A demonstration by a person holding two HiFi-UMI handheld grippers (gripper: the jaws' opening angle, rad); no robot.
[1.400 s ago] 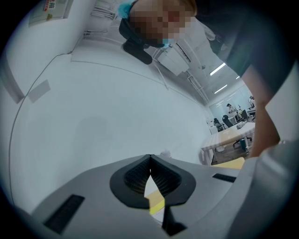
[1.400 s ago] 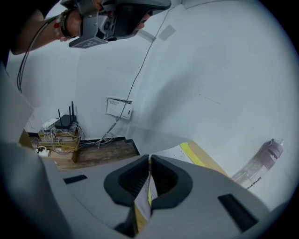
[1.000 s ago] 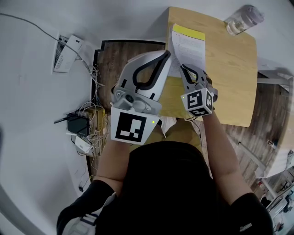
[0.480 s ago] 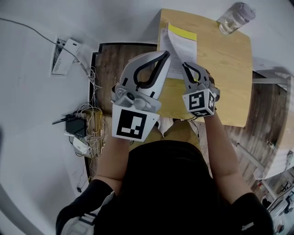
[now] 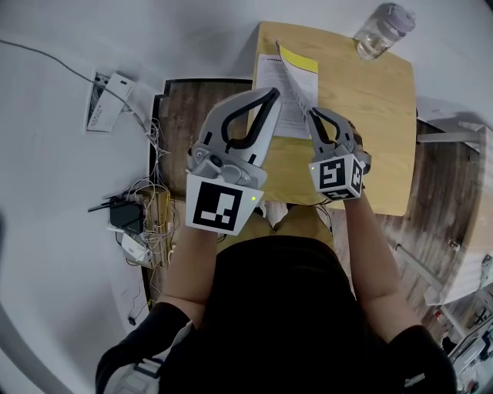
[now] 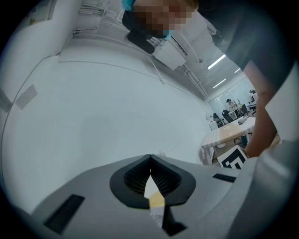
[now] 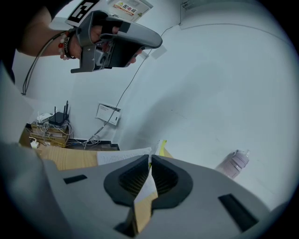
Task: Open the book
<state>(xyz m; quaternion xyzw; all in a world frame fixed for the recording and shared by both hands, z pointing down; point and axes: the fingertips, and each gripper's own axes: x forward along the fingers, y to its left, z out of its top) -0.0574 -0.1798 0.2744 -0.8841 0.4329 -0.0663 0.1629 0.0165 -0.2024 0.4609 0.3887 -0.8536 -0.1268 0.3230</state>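
Book (image 5: 269, 86) on surface (image 5: 373, 115): leaves are judged light, limp; best taken at free edge. One leaf (image 5: 296, 83) is pinched in right tool (image 5: 313, 115); left tool (image 5: 273, 92) is closed, empty.

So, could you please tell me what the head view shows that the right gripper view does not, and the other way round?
Only the head view: the marker cube of the right tool and the person's black top. Only the right gripper view: a close look at the page pinched in the right tool's shut jaws, plus a yellow-marked label at the picture's top. Both: the open book, the table, the bottle, the left tool and the router among cables.
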